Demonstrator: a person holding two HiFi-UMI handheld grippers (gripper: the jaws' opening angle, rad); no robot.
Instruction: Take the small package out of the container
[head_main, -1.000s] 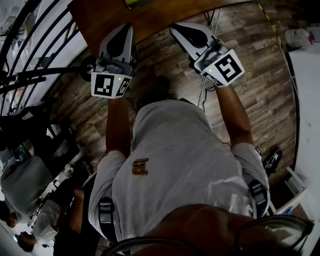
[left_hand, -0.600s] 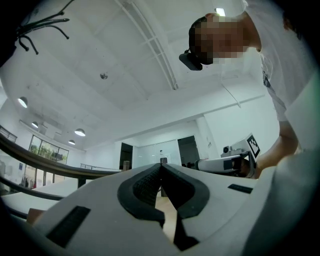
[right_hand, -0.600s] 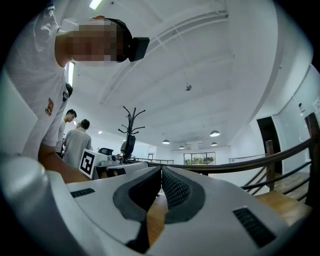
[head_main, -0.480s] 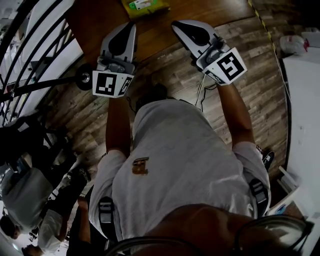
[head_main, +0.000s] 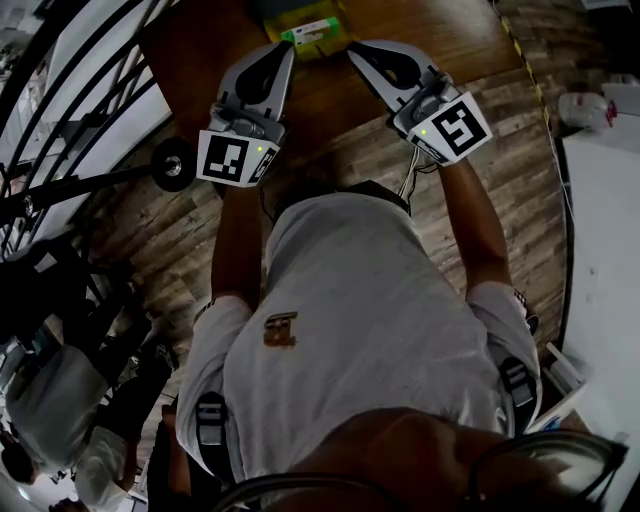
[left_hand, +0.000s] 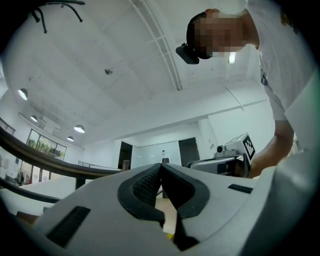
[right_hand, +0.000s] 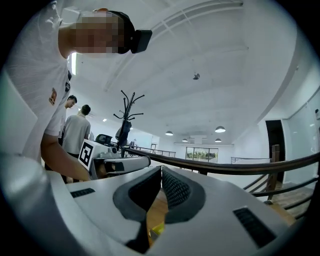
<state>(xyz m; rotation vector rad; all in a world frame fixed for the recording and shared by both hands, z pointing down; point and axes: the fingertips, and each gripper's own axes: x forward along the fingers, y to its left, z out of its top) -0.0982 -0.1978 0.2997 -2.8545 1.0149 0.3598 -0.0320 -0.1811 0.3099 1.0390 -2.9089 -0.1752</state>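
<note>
Dark wooden table (head_main: 200, 60) ahead, and on it a yellow-green container (head_main: 325, 47) with the small white-and-green package (head_main: 309, 30) inside. It looks light, flat, maybe slick, so pinch an edge. Left gripper (head_main: 288, 48) and right gripper (head_main: 352, 48) are both closed tight, empty. A second ago they hung short of the table; now they flank the container.

Bare tabletop (head_main: 440, 35) right of container (head_main: 303, 42): free passage. Railing (right_hand: 226, 167) hems table's left edge.
</note>
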